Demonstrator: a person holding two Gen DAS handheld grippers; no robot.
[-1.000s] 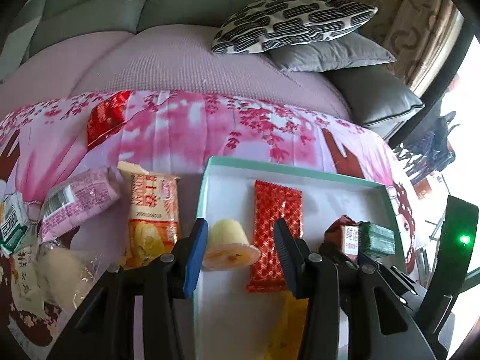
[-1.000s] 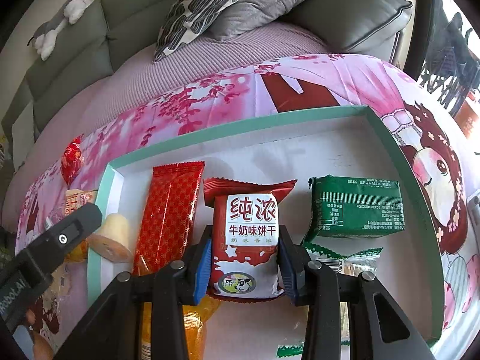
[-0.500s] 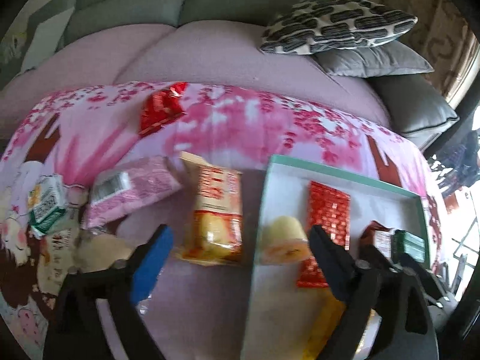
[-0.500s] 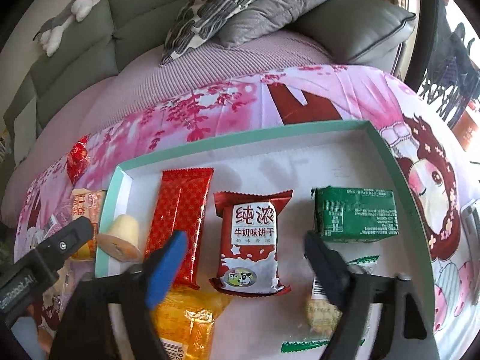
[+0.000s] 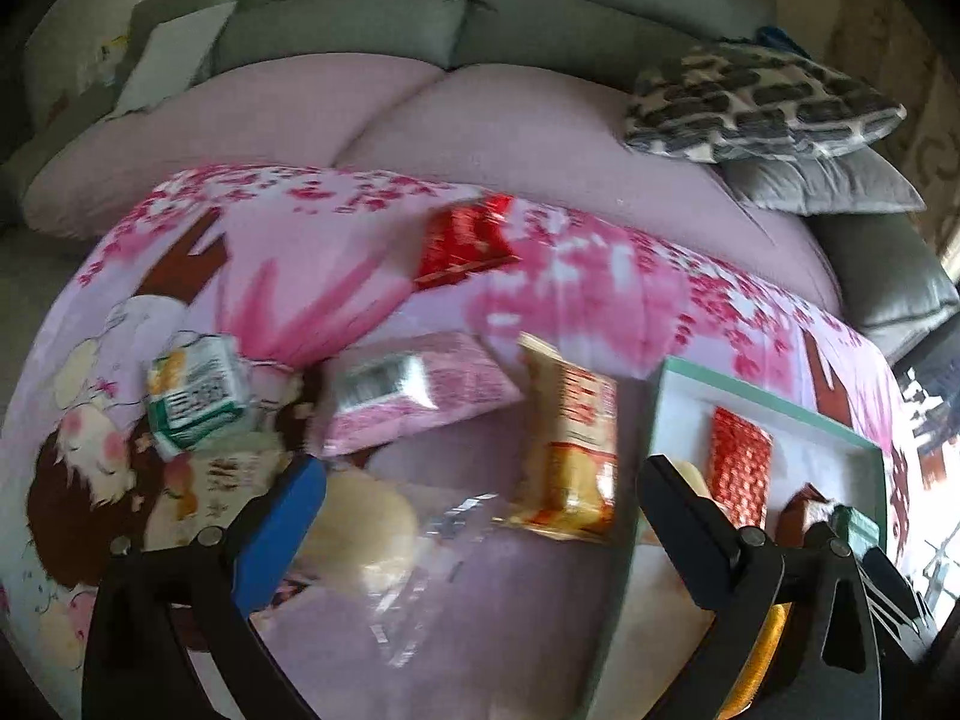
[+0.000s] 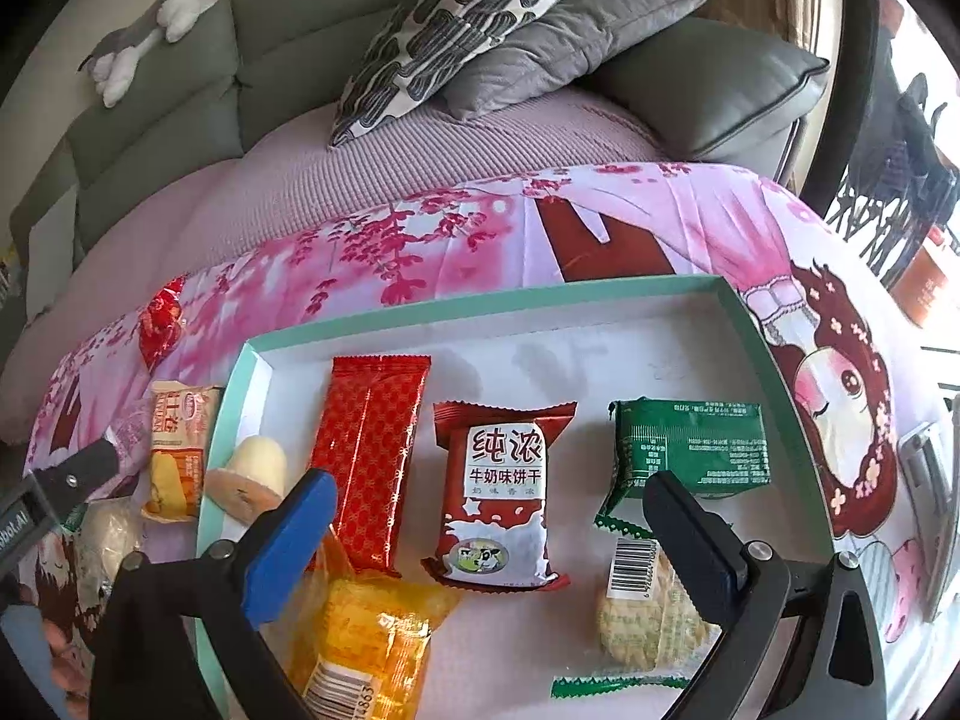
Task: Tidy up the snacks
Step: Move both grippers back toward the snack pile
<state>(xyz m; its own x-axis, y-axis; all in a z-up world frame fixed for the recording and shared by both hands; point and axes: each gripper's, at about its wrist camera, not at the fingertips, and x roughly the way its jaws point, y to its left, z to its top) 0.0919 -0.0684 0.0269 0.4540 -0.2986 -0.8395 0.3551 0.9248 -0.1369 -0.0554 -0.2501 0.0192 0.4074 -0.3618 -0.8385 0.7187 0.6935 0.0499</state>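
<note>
Two releases are showing here, one per view. Left wrist view: the left gripper (image 5: 480, 492) is standing spread wide with nothing pinched, its jaws having just been opening; a second ago they were closed on the pale jelly cup (image 5: 690, 474), which is now lying free just inside the near-left corner of the mint-rimmed tray (image 5: 774, 399). The view is now swinging away from the tray toward the snacks lying loose on the pink blanket (image 5: 336, 252): the orange-and-cream packet (image 5: 573, 450) just beside the tray's left wall, the pink pouch (image 5: 414, 390), the green-and-white pack (image 5: 198, 402), the clear-wrapped pale bun (image 5: 360, 522) and, well apart at the far side, the red foil packet (image 5: 465, 240). Right wrist view: the right gripper (image 6: 486, 522) is likewise standing wide and empty, its jaws having just been opening off the red milk-biscuit packet (image 6: 501, 486), which is resting flat in the tray between the long red wafer bar (image 6: 372, 450) and the dark green packet (image 6: 690, 450). Judged from this, both placements are finished, and the loose snacks on the blanket are remaining to be gathered.
</note>
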